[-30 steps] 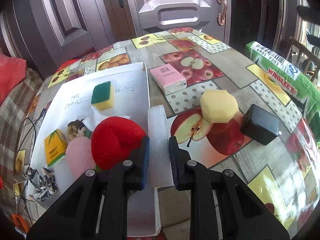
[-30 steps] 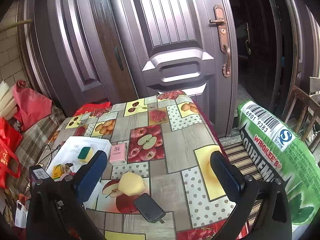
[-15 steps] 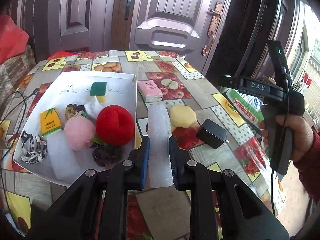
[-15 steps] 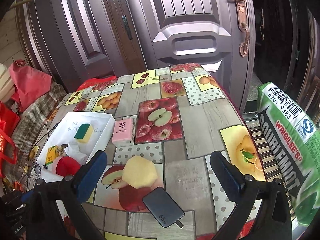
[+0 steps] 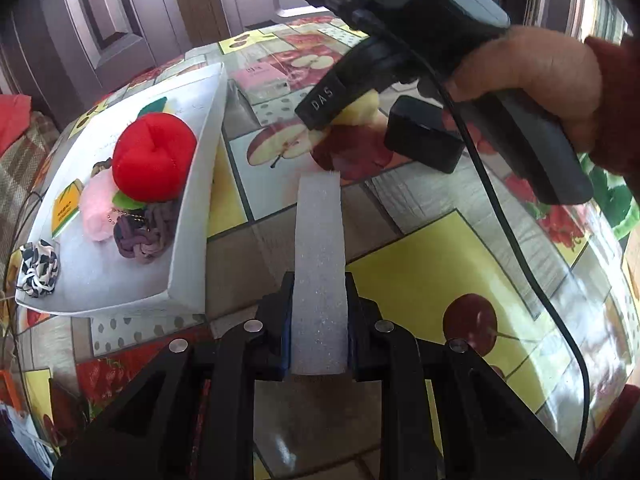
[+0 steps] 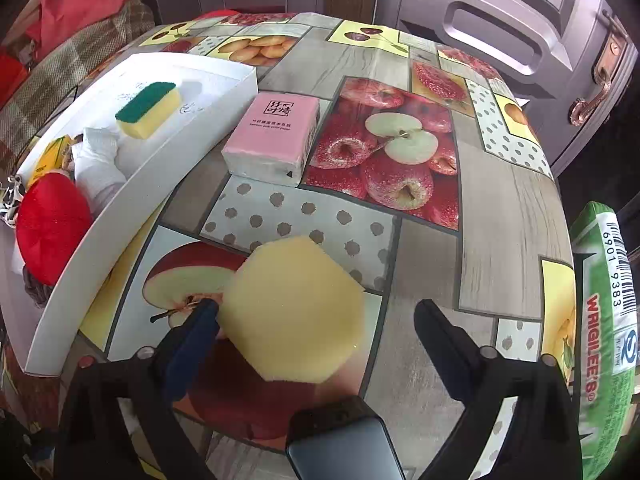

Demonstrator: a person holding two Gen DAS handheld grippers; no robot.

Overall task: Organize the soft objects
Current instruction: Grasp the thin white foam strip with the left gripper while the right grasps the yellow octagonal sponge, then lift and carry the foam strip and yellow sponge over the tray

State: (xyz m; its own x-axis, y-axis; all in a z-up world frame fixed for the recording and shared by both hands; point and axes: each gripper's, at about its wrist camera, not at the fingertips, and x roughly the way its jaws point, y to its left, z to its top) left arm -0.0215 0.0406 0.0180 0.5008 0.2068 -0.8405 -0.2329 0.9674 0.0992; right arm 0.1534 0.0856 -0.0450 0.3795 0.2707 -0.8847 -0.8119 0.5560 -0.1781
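Currently the left hand-held gripper [image 5: 318,322] is clamped on a white foam strip [image 5: 319,256], lower centre of the left view, above the bench [image 5: 432,276]. Right hand-held gripper [image 6: 316,316] has just been closing; its jaws stand apart around the yellow sponge [image 6: 294,312] at lower centre, left pad touching, right pad clear. White tray [image 6: 132,200] with red plush [image 6: 50,226] sits at left.

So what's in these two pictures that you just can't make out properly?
- Left wrist view: the yellow sponge is mostly hidden by the right tongs' body.
- Left wrist view: the white tray hides its green-topped sponge behind the red plush.
- Right wrist view: the dark power bank is cut off by the bottom edge.
- Right wrist view: the tray's near contents run off the left edge.
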